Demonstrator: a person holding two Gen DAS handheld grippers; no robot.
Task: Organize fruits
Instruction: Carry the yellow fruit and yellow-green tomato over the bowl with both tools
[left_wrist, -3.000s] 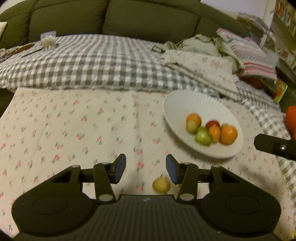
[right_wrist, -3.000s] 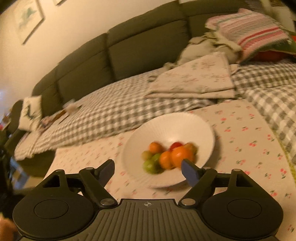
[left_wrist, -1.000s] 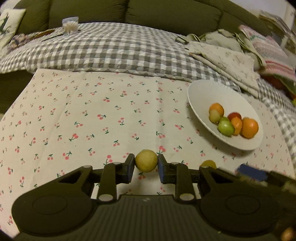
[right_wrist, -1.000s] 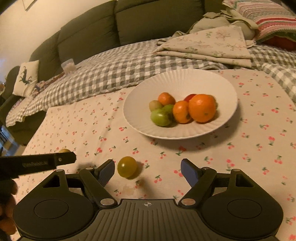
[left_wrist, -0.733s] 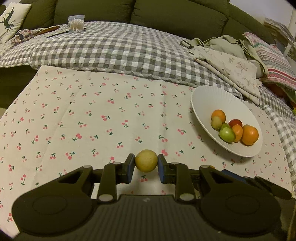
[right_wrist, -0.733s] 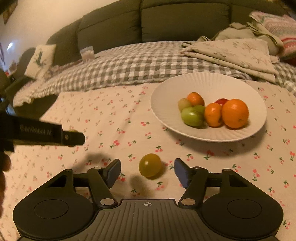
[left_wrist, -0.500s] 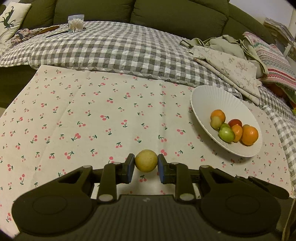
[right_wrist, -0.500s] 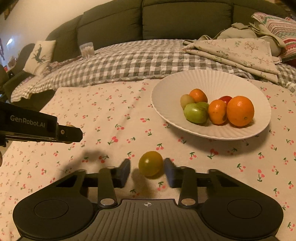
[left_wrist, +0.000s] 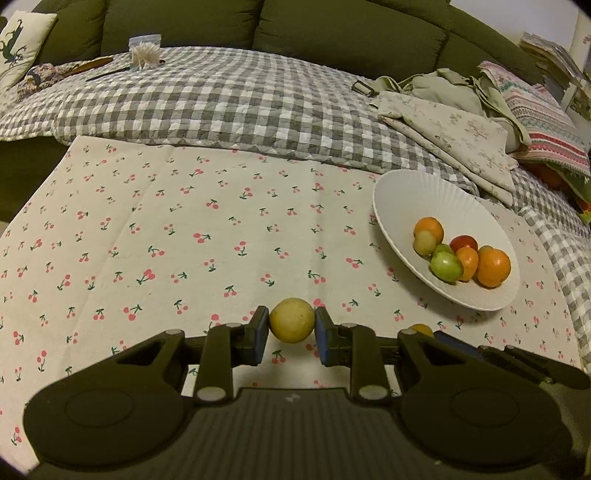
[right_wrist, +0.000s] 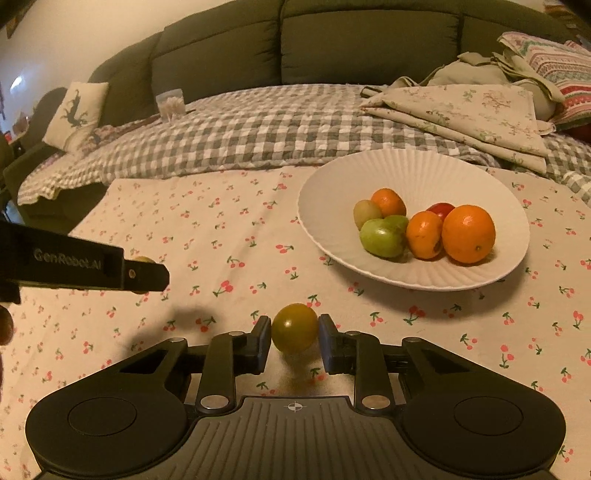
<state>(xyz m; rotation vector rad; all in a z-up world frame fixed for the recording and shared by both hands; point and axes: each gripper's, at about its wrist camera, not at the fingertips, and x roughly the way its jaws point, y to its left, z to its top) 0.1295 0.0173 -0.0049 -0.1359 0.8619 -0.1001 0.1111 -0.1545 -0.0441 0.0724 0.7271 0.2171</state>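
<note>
Left gripper (left_wrist: 291, 339) is clamped on a pale yellow fruit (left_wrist: 291, 320), pads tight on both sides, fruit looks lifted clear of the cherry-print cloth (left_wrist: 147, 229). Right gripper (right_wrist: 294, 345) has pinched down on a small yellow-green fruit (right_wrist: 294, 327); its shadow sits directly beneath, so I judge it's at or barely off the cloth. White ribbed bowl (right_wrist: 413, 173) is ahead and to the right of both, already holding the oranges and green ones. To do this cleanly: lift straight up before moving sideways, clear the near rim, release low into the bare far side of the bowl so nothing knocks the pile or rolls out. One arm at a time, the two are close together. Hard to tell: whether the right pads are seated at the fruit's widest part or slightly behind it. In the left view the right gripper is mostly hidden behind the left one, only a sliver of its fruit shows.
</note>
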